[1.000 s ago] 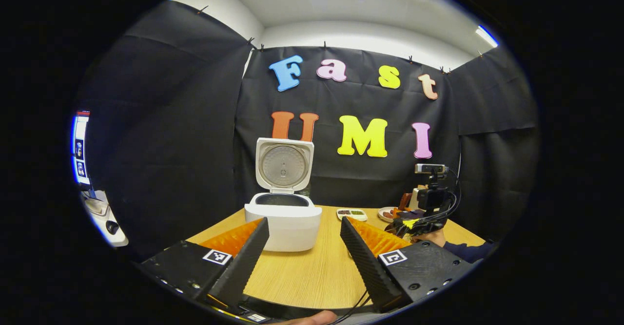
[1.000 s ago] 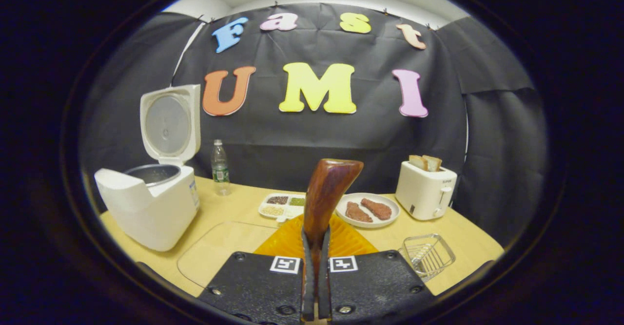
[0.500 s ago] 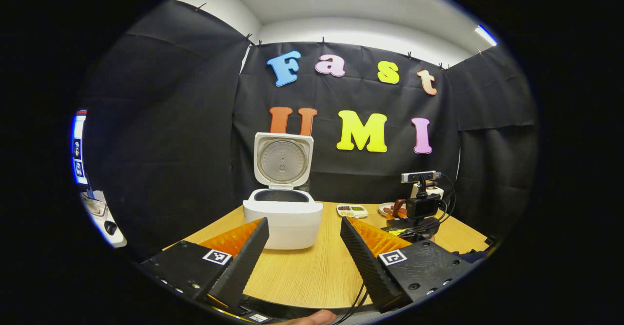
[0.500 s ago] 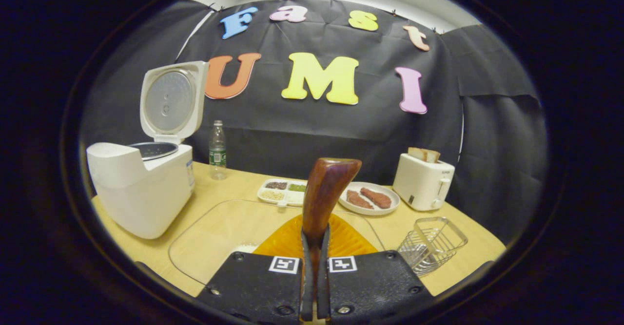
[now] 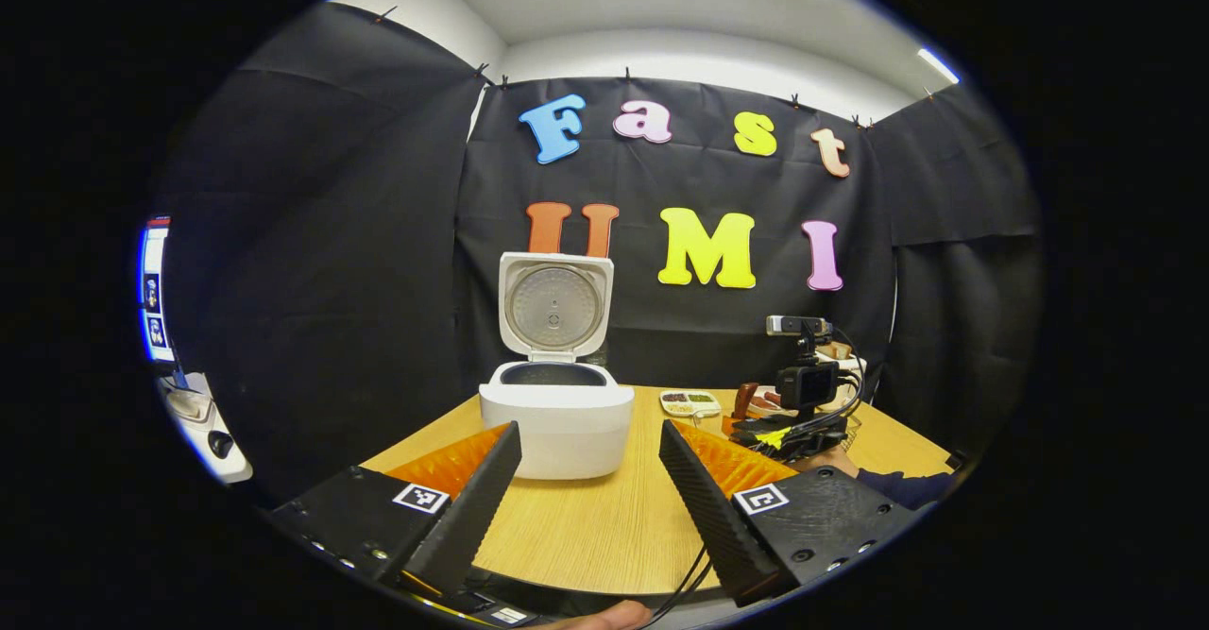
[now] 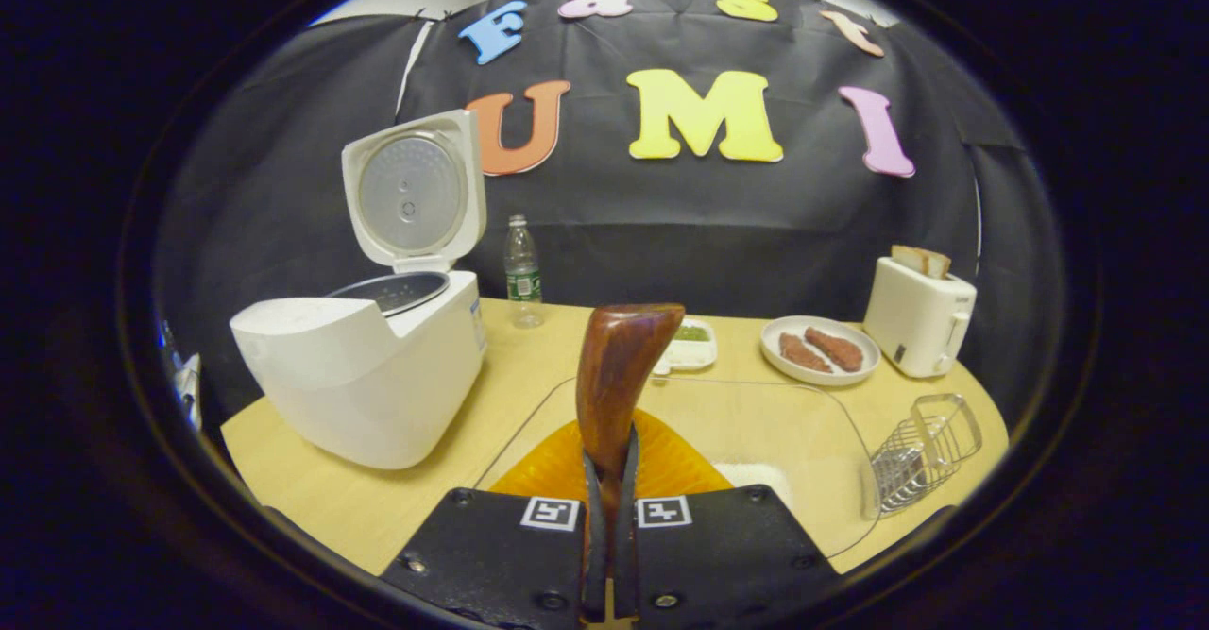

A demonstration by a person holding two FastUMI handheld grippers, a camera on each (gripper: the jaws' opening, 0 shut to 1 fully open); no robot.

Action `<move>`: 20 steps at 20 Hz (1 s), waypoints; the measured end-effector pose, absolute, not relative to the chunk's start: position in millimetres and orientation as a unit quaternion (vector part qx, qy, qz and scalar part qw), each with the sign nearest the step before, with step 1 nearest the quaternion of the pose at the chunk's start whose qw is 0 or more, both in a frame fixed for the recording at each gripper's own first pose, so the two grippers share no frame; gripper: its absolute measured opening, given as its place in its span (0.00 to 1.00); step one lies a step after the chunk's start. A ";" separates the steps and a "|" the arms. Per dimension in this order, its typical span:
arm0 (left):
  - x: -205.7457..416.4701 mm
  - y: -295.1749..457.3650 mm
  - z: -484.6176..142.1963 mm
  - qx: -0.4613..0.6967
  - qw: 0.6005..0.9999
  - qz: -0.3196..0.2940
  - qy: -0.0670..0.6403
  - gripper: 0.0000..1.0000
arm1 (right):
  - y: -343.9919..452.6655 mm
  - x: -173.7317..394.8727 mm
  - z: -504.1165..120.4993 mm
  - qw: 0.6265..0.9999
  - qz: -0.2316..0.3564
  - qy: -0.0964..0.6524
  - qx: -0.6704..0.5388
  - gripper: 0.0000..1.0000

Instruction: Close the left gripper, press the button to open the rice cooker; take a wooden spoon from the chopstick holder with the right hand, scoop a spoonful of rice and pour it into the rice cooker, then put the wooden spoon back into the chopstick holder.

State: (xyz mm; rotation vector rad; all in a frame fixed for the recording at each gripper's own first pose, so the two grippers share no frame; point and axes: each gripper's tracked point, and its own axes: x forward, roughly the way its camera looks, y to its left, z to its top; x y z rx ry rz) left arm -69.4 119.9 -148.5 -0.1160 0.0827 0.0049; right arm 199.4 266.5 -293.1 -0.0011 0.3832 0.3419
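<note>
The right tool (image 6: 609,465) is clamped on the smooth, dark wooden spoon (image 6: 619,375), holding it upright above a clear glass tray (image 6: 803,432) with white rice (image 6: 756,472). The left tool (image 5: 587,479) hangs open over the bench (image 5: 604,526). Next I'd tip the bowl down and drag shallow through the grains, then keep it level towards the glossy white rice cooker (image 6: 368,375), lid already up.

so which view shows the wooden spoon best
The right gripper view: the wooden spoon stands close and central, clamped in the right gripper. In the left gripper view it is small and far off.
</note>
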 end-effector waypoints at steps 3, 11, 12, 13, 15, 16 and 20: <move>-69.9 117.9 -147.5 -0.054 0.998 0.001 0.040 0.94 | 266.6 203.0 -294.8 0.947 0.203 0.233 0.085 0.09; -66.9 114.0 -144.0 -0.038 0.999 0.004 0.038 0.94 | 248.4 218.1 -293.5 0.900 0.221 0.285 0.247 0.08; -67.1 114.5 -143.8 -0.039 0.998 0.006 0.038 0.94 | 244.3 218.6 -284.6 0.897 0.221 0.280 0.260 0.09; -67.9 115.9 -144.5 -0.040 0.998 0.008 0.039 0.94 | 238.9 218.5 -276.7 0.896 0.223 0.272 0.271 0.09; -67.4 117.0 -143.6 -0.040 0.998 0.010 0.039 0.94 | 226.6 220.4 -264.6 0.897 0.215 0.259 0.287 0.09; -68.5 116.0 -142.4 -0.041 0.998 0.010 0.038 0.94 | 220.4 221.2 -260.0 0.897 0.210 0.253 0.295 0.09; -70.1 115.6 -138.1 -0.035 0.999 0.007 0.034 0.94 | 189.9 226.9 -244.4 0.894 0.190 0.236 0.331 0.09</move>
